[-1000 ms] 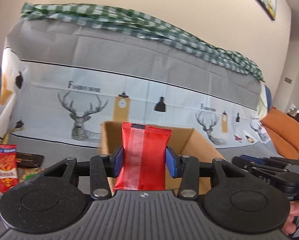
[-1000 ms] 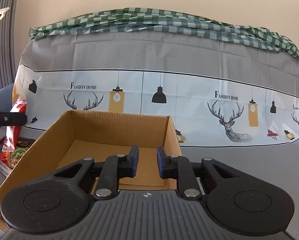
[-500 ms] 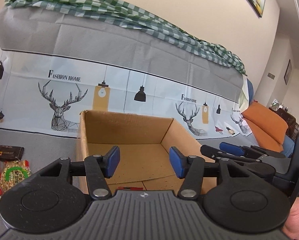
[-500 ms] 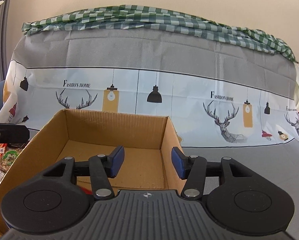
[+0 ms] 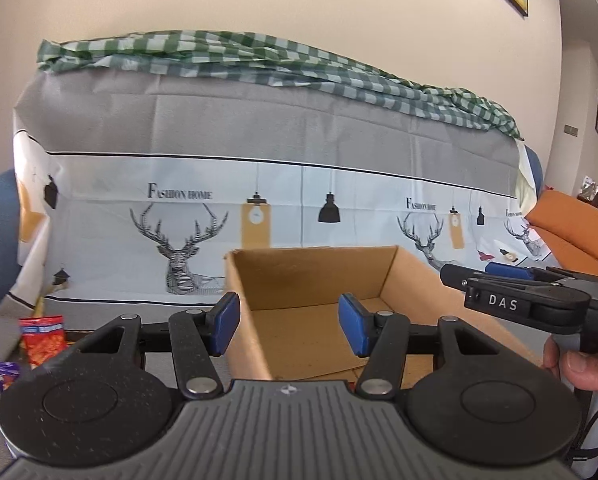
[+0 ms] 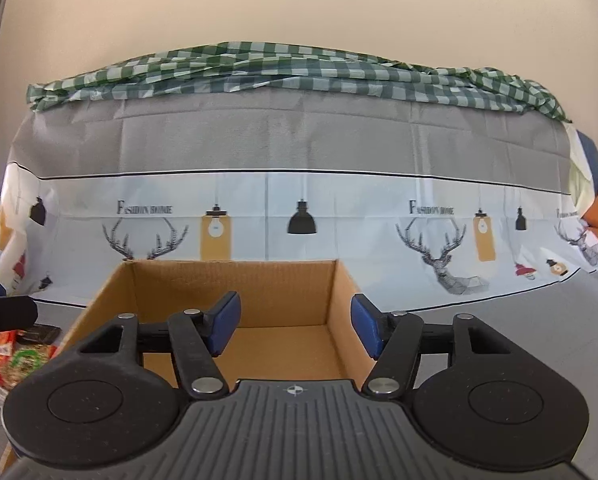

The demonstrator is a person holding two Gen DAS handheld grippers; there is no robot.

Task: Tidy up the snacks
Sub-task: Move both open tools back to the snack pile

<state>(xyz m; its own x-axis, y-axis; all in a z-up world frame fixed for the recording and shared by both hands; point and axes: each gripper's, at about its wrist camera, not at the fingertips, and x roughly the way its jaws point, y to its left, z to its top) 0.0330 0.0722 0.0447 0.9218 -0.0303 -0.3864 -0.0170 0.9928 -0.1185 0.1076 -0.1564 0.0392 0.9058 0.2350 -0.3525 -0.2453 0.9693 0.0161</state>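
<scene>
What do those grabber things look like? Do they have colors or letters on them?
Each gripper, left and right, is black plastic with a ribbed grey front, two round discs, silver rivets and blue rubber fingertips. Seen side-on from the left camera, the right one carries white letters "DAS", and a thin black cable hangs below the hand holding it.

The pale grey-and-white printed cloth [image 5: 299,184] draped over the furniture behind carries the words "FASHION HOME" in dark serif capitals above a line-drawn stag's head, and the same words repeat further right along the cloth; both wrist views show them [image 6: 145,209]. In the left wrist view, the black plastic finger of the right gripper [image 5: 511,300] bears the white letters "DAS". The red snack packet [image 5: 45,338] at the left has printing on it, too small to read.
</scene>
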